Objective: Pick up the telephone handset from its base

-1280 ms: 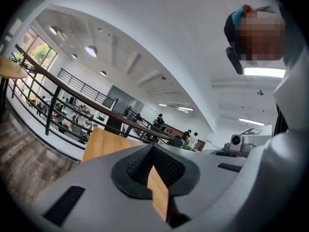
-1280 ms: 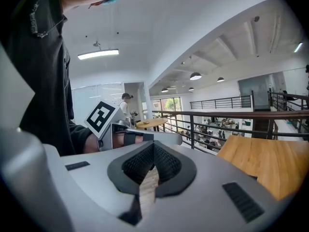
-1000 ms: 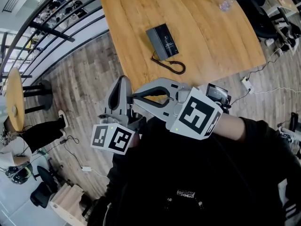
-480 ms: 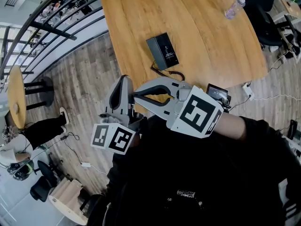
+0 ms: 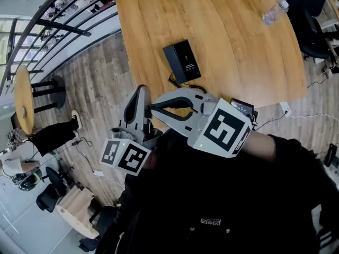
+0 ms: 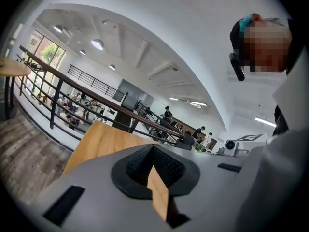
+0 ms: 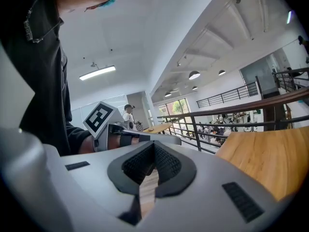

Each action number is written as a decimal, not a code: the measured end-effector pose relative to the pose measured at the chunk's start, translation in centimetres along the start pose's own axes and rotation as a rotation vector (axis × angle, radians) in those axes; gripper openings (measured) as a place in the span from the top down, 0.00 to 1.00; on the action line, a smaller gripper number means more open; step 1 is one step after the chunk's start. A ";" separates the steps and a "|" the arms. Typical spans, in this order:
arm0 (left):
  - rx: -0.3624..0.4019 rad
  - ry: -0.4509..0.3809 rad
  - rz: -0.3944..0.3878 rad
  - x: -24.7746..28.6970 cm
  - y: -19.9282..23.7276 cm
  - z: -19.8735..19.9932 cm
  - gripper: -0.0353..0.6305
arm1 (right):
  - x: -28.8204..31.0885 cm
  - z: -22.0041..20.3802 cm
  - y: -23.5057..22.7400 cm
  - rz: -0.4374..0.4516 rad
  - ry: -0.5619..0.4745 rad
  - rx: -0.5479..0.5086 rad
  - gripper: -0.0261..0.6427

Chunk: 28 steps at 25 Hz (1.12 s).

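The black telephone lies on the wooden table, near its front edge, the handset resting on the base. Its coiled black cord trails toward the table's edge. Both grippers are held close to my body, short of the table and well apart from the phone. My left gripper points up the picture, shut and empty; in the left gripper view its pads meet over the table's corner. My right gripper points left across the left one, also shut with nothing in it.
A clear plastic bottle lies at the table's far right. A black railing runs along the left, with a small round table and a person near it. Office chairs and floor cables are at the right.
The table and phone have slid lower and nearer in the head view, the bottle further right. Both grippers keep the same shut pose before my body.
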<state>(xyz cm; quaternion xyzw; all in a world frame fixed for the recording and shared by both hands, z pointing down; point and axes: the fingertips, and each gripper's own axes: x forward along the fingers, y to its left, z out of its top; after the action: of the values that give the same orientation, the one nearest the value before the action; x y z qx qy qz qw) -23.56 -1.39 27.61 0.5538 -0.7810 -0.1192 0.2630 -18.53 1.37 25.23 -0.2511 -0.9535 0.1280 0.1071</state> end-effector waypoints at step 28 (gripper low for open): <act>-0.020 0.107 -0.238 4.5 1.1 -0.4 0.94 | 1.3 -0.4 -4.0 -0.206 -0.006 0.063 0.94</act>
<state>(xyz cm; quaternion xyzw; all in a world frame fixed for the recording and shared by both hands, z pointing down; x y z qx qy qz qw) -25.33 -5.10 29.70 0.6455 -0.6933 -0.1274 0.2939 -21.37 -1.28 27.02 -0.1477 -0.9701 0.1469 0.1247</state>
